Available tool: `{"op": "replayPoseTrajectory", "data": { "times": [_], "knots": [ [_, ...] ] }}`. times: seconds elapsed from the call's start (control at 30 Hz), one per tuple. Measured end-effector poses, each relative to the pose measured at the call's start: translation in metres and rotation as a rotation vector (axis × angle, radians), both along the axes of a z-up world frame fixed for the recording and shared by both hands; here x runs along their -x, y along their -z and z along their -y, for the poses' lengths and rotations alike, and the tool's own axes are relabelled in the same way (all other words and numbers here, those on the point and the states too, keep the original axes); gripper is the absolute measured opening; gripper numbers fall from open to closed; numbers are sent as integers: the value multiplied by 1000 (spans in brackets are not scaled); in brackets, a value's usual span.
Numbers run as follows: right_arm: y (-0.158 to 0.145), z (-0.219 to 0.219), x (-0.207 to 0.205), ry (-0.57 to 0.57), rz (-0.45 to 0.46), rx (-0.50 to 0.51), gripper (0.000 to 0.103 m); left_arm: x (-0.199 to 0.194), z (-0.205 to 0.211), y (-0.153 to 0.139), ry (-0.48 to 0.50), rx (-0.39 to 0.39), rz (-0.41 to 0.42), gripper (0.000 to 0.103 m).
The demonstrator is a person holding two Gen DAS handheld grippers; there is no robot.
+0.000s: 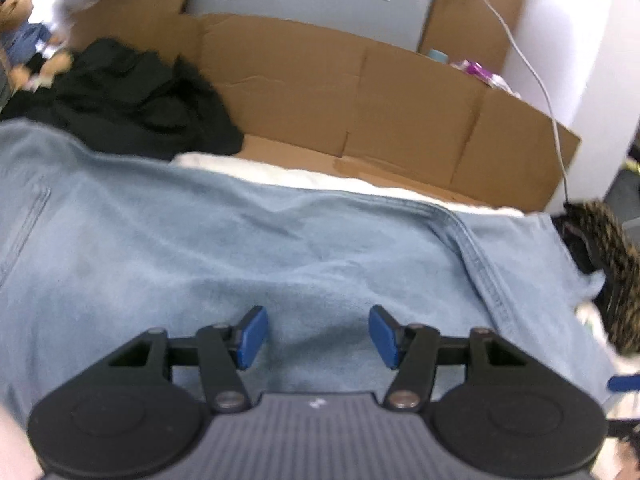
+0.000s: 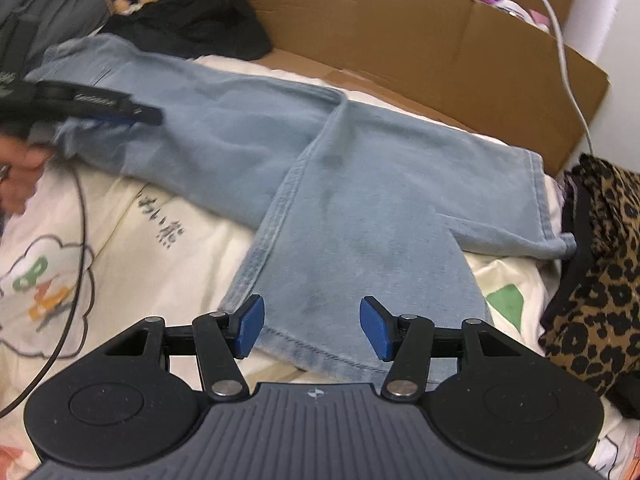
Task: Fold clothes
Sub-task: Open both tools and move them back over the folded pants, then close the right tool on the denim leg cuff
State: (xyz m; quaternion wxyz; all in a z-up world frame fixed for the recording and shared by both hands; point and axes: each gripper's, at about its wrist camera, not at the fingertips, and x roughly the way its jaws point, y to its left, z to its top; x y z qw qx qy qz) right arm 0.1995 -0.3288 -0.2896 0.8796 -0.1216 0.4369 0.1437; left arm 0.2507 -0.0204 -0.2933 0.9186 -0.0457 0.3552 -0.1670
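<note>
On the printed sheet (image 2: pixel 120 248), bent jeans (image 2: pixel 360 200) stretch left to right.

Even indoor light, fairly bright, with no hard shadows or glare. Both views are soft with motion blur, strongest above the jeans (image 2: pixel 360 184). Fisheye bending darkens the corners.

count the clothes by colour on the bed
light blue: 1, the jeans
black: 1, the crumpled garment
leopard print: 1, the garment at the right edge
total: 3
</note>
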Motion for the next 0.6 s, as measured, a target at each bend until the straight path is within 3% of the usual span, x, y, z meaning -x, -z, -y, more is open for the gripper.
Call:
{"op": "replayPoseTrajectory", "data": {
  "times": [0.13,0.43,0.6],
  "knots": [
    [5,-14,4,-73,-13,37,60,0,-8,14,-8,40,-41,60],
    [26,-42,-3,-145,-66,33,60,8,14,28,62,-126,28,62],
    [40,-52,-1,-173,-79,87,60,8,14,33,60,-117,36,64]
  ]
}}
